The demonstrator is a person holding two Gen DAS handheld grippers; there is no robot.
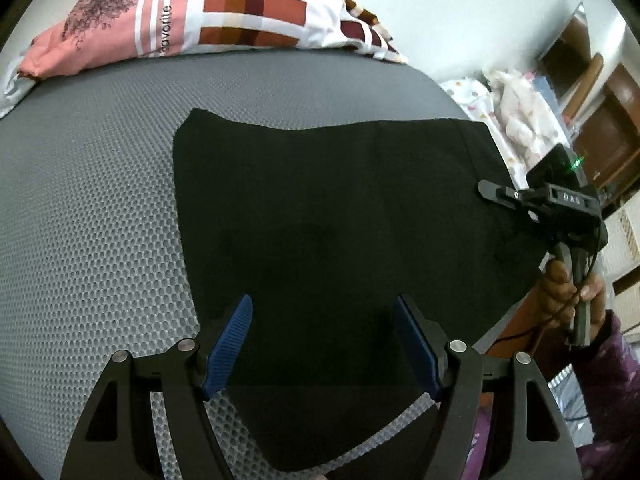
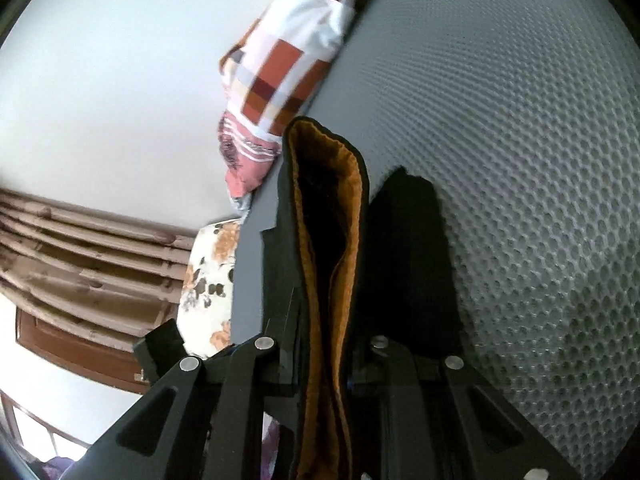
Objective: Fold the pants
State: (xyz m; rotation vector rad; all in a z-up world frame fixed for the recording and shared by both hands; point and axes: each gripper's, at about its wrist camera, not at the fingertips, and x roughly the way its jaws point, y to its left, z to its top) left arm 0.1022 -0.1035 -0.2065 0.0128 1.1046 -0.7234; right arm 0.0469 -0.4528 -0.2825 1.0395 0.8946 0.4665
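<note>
Black pants on the grey bed, one edge pinched, the other gripper waiting open.

The grey honeycomb mat (image 1: 100,208) covers the bed, and the black pants (image 1: 328,208) lie flat in its middle, well apart from the checked pillow (image 1: 248,16) at the far side. The right gripper (image 2: 324,360) is pressed together on an edge of the pants, so the orange lining (image 2: 324,264) stands up between its jaws. The left gripper (image 1: 322,340) hangs spread just above the near edge and holds nothing. I think the risk is a crooked fold: if only the right side lifts, the cloth may drag, bunch or slip out of the thin pinch.
</note>
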